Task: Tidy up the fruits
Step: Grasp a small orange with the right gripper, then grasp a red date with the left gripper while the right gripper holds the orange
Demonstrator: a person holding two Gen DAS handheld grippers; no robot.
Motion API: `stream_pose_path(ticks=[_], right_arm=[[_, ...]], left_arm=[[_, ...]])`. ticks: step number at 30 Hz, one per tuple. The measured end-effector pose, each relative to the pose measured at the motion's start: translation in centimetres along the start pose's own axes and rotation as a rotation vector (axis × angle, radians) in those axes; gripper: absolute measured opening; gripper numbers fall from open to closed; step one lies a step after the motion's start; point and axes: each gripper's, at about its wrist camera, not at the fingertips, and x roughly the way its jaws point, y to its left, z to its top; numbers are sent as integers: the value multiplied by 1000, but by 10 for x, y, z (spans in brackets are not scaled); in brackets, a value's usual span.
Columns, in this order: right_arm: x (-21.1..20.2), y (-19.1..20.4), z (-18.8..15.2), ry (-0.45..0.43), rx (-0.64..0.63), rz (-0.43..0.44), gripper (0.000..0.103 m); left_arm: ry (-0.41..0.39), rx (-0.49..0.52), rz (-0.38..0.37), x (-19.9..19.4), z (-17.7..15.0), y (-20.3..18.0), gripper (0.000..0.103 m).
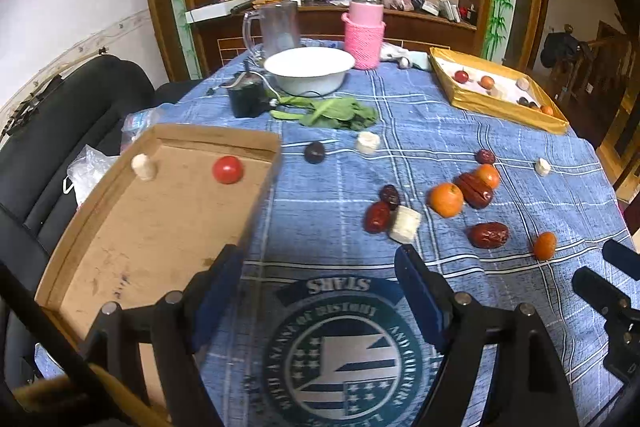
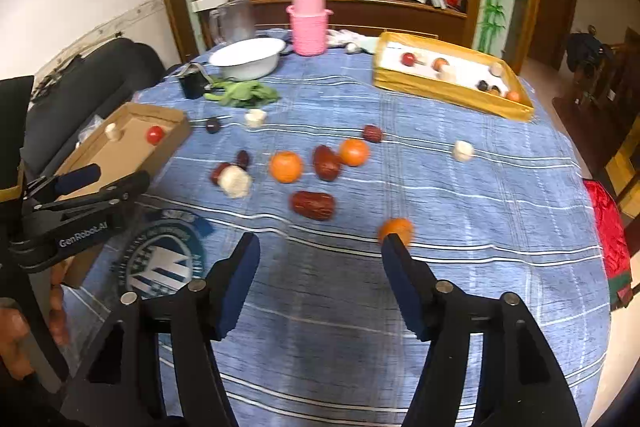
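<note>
Mostly wrinkled dates [image 2: 312,205], round oranges [image 2: 285,167]

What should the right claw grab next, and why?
Probably the small orange: it sits just past the tip of the open, empty right claw, alone on the blue cloth. Easing forward should bring it between the pads. Then the gold tray, already holding fruit, looks like its place.

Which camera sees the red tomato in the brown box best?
The left wrist view: the red tomato sits close, big and clear inside the brown box. In the right wrist view it is only a small red ball far off to the left.
</note>
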Motion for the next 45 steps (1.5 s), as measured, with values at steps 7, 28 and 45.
stream_pose_path(ticks=[7,28,45], right_arm=[[21,-57,-9,35,33,-33,66],[78,-87,-9,119,7,69,29],[55,-103,-27,99,33,62,29]], left_arm=[[43,23,25,16,-1,-13,82],[115,221,-98,53,15,-129,82],[183,233,-192,80,5,-156,48]])
